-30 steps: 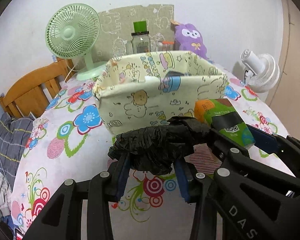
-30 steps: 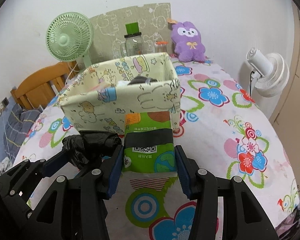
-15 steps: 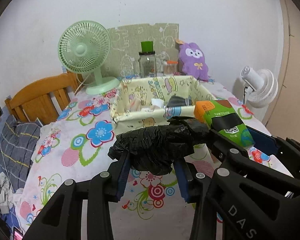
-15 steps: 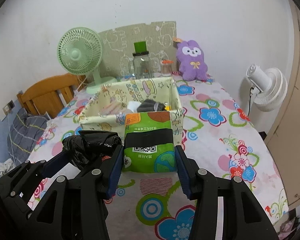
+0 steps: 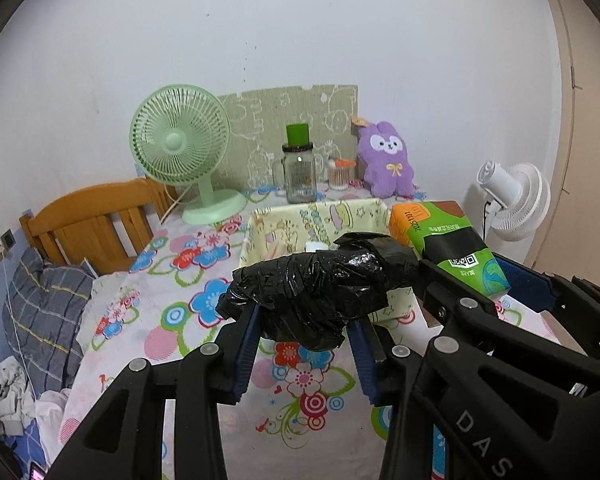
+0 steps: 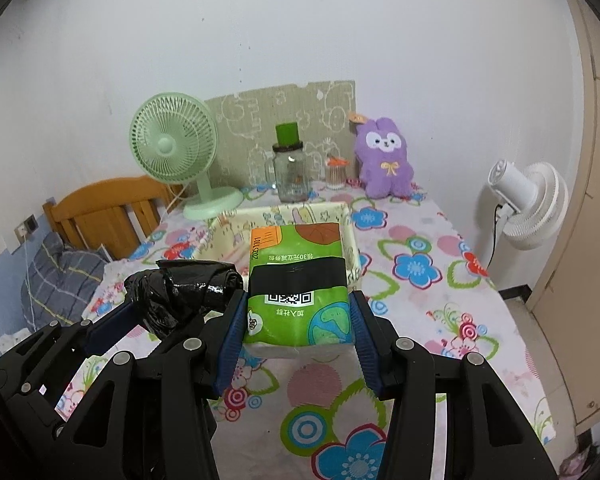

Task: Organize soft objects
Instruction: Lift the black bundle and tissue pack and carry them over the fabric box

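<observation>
My left gripper (image 5: 306,322) is shut on a crumpled black plastic bag roll (image 5: 320,284), held above the floral tablecloth. Beside it on the right, my right gripper (image 6: 298,322) is shut on a green tissue pack (image 6: 298,284) with a QR code; the same tissue pack (image 5: 448,240) shows at the right of the left wrist view. Just beyond both lies a cream cartoon-print fabric box (image 5: 296,220), open at the top, with a few small items inside, partly hidden by the held things. In the right wrist view the fabric box (image 6: 228,226) sits behind the pack.
A green desk fan (image 5: 180,148), a glass jar with a green lid (image 5: 298,168), a cotton-swab cup (image 5: 338,172) and a purple plush (image 5: 388,160) line the back wall. A white fan (image 6: 528,204) stands right of the table. A wooden chair (image 5: 96,216) and clothes lie left.
Both grippers have risen and tilted with their loads still held. The fabric box now looks lower and farther away, and its inside shows.
</observation>
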